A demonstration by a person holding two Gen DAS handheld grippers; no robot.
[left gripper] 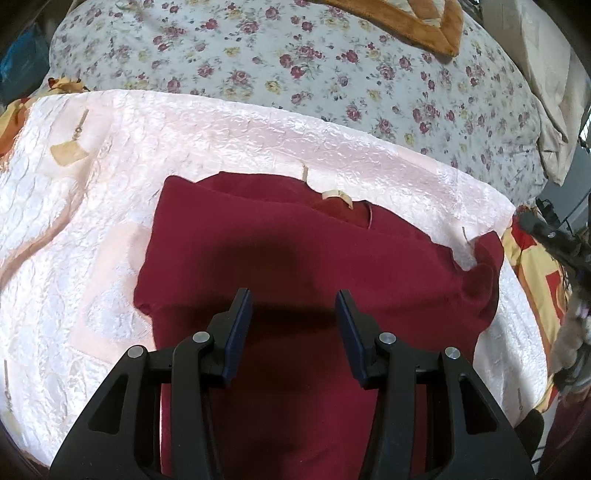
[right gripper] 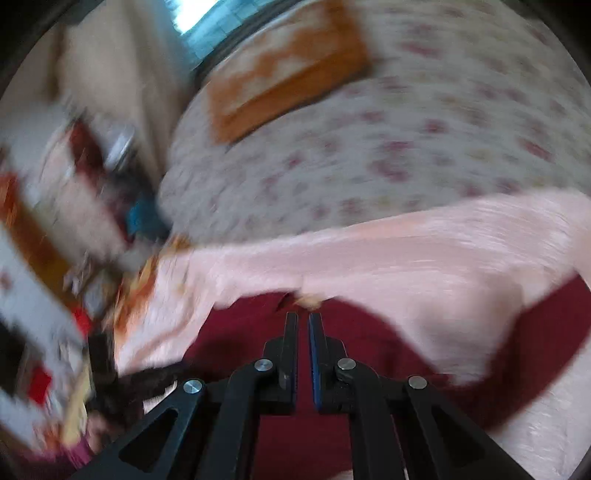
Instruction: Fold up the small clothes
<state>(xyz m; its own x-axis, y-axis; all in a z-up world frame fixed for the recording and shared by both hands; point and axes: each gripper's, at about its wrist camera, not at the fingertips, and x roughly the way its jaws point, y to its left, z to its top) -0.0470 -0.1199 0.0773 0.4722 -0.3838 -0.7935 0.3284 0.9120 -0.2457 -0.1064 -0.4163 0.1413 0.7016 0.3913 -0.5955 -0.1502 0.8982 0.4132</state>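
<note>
A dark red garment (left gripper: 295,251) lies spread on a pale pink quilted cover (left gripper: 92,206), with a beige label at its neck on the far edge. My left gripper (left gripper: 293,299) is open and empty, hovering over the middle of the garment. In the blurred right wrist view the same red garment (right gripper: 351,343) lies below my right gripper (right gripper: 303,317), whose jaws are nearly closed with a thin gap and nothing seen between them.
A floral bedspread (left gripper: 295,66) lies beyond the pink cover (right gripper: 406,258), with an orange-and-cream blanket (left gripper: 424,22) at the far edge. A dark device (left gripper: 554,236) sits at the right. Cluttered items (right gripper: 55,258) lie left of the bed in the right wrist view.
</note>
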